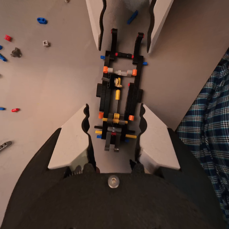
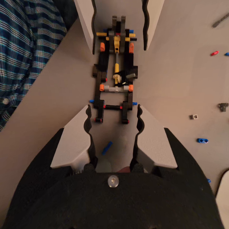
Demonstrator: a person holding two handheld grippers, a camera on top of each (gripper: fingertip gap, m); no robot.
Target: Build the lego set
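A long black Lego chassis (image 1: 106, 94) with orange bushes, a yellow centre shaft and blue pins lies flat on the grey table (image 1: 62, 80). My left gripper (image 1: 114, 106) is open, its fingers on either side of the chassis end with the grey fork, not gripping it. My right gripper (image 2: 113, 106) is open and straddles the opposite end with the two black arms of the chassis (image 2: 102, 59). Each gripper shows at the top of the other's view: the right gripper (image 1: 123, 50) and the left gripper (image 2: 119, 51). A blue pin (image 2: 107, 148) lies between the right fingers.
Loose parts lie to one side: a blue connector (image 1: 42, 20), a red bush (image 1: 8, 37), a grey square piece (image 1: 46, 43), a dark grey connector (image 1: 16, 52), a red pin (image 1: 15, 110), a grey beam (image 1: 5, 145). A person's plaid shirt (image 1: 204, 123) is at the table edge. A white object (image 2: 223, 192) is at the right. The grippers' ends are close to 9 cm from one another. About 7 cm separates my right fingertips from the blue pin (image 2: 107, 148). Look for it in the left wrist view (image 1: 132, 16) too.
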